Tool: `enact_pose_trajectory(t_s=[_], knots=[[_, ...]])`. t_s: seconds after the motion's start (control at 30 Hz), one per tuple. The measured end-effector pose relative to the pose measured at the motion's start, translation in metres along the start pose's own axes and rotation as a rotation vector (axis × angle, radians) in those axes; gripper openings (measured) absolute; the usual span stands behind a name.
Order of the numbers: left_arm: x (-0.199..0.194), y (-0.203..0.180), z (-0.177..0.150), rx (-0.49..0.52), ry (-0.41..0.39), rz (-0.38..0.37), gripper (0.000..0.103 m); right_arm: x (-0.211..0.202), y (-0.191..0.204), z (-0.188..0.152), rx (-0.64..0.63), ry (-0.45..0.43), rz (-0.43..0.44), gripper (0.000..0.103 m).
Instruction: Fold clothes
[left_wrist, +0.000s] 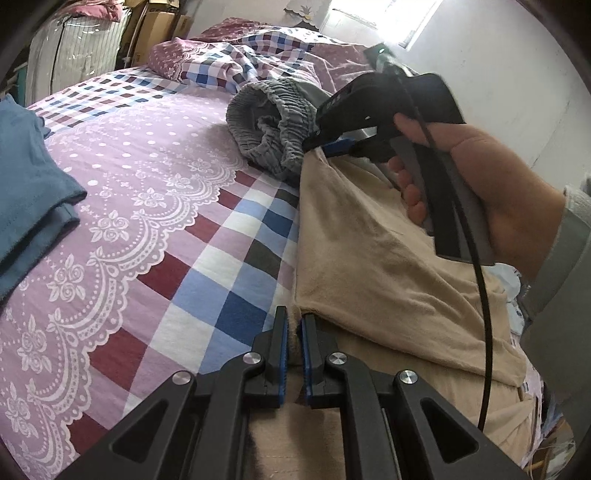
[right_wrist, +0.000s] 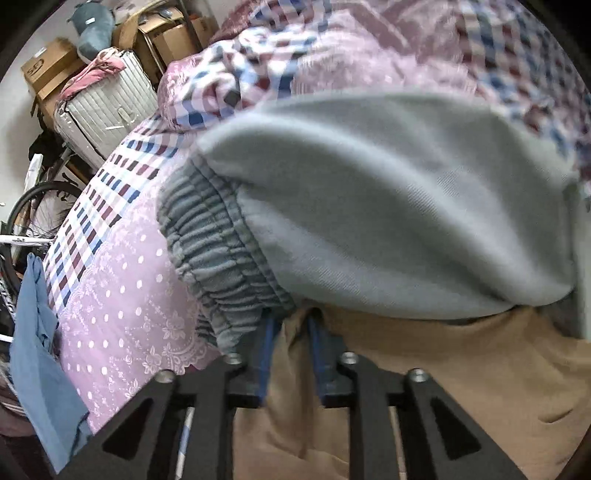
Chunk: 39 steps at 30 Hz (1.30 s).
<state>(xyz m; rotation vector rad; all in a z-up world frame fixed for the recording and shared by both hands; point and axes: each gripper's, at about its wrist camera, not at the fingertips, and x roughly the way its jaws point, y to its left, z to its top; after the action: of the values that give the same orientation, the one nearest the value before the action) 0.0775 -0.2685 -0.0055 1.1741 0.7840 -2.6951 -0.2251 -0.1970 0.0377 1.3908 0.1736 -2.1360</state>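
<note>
A beige garment (left_wrist: 369, 240) lies on the bed's right side. My left gripper (left_wrist: 294, 325) is shut on its near corner, with the cloth pinched between the blue pads. At the far corner, a hand (left_wrist: 480, 177) holds my right gripper (left_wrist: 312, 147). In the right wrist view, the right gripper (right_wrist: 291, 321) has its pads apart, with a fold of the beige garment (right_wrist: 461, 369) between them. A crumpled grey garment (left_wrist: 273, 122) with an elastic waistband lies just beyond that corner, and the grey garment (right_wrist: 369, 203) fills most of the right wrist view.
A folded blue garment (left_wrist: 26, 177) lies at the bed's left edge. The pink patterned sheet (left_wrist: 147, 184) is bare between the two. A checked quilt (left_wrist: 240, 55) is heaped at the bed's head. A suitcase (right_wrist: 107, 110), cardboard boxes (right_wrist: 166, 33) and a bicycle wheel (right_wrist: 33, 214) stand beside the bed.
</note>
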Motion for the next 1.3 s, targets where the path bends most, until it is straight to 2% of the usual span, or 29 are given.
enact_pose_trajectory(t_s=[0.03,0.17,0.27,0.43,0.57,0.6,0.67,0.73,0.8,0.87,0.9,0.93,1.1,1.2,1.3], knots=[[0.000,0.001,0.002,-0.006,0.000,-0.002,0.006,-0.006,0.003,0.001,0.012,-0.014,0.018,0.045],[0.001,0.003,0.005,-0.026,0.006,-0.010,0.006,-0.033,0.009,-0.004,-0.004,-0.044,0.064,0.051],[0.002,0.003,0.007,-0.034,0.018,-0.011,0.007,-0.038,0.016,-0.010,-0.007,-0.049,0.081,0.057],[-0.003,0.000,0.008,-0.043,0.011,-0.016,0.012,-0.032,0.015,-0.041,-0.148,0.076,0.093,0.058],[-0.005,-0.001,0.008,-0.035,-0.002,-0.016,0.011,-0.016,0.019,-0.042,-0.152,0.073,0.081,0.058],[-0.005,0.000,0.009,-0.032,-0.004,-0.016,0.007,-0.012,0.018,-0.038,-0.144,0.060,0.083,0.057],[-0.005,0.001,0.009,-0.019,-0.008,-0.009,0.006,-0.003,0.015,-0.030,-0.120,0.046,0.081,0.047],[-0.005,0.001,0.009,-0.005,-0.016,0.005,0.005,0.010,0.013,-0.026,-0.110,0.070,0.074,0.034],[-0.007,0.002,0.010,-0.004,-0.023,0.015,0.005,0.022,0.017,-0.024,-0.124,0.084,0.074,0.031],[-0.006,0.003,0.011,-0.010,-0.018,0.018,0.005,0.027,0.024,-0.023,-0.153,0.089,0.088,0.020],[-0.005,0.004,0.011,-0.013,-0.012,0.019,0.005,0.027,0.028,-0.023,-0.168,0.089,0.087,0.008],[-0.003,0.006,0.010,-0.016,-0.004,0.019,0.005,0.028,0.032,-0.023,-0.183,0.088,0.087,0.006],[-0.007,0.007,0.010,-0.023,-0.020,0.031,0.004,0.008,0.044,-0.016,-0.243,0.027,0.043,0.000],[-0.010,0.009,0.009,-0.034,-0.037,0.054,0.003,-0.009,0.055,-0.006,-0.267,-0.039,-0.036,0.000],[-0.009,0.011,0.008,-0.041,-0.033,0.071,0.002,-0.009,0.066,0.004,-0.274,-0.045,-0.065,0.000]])
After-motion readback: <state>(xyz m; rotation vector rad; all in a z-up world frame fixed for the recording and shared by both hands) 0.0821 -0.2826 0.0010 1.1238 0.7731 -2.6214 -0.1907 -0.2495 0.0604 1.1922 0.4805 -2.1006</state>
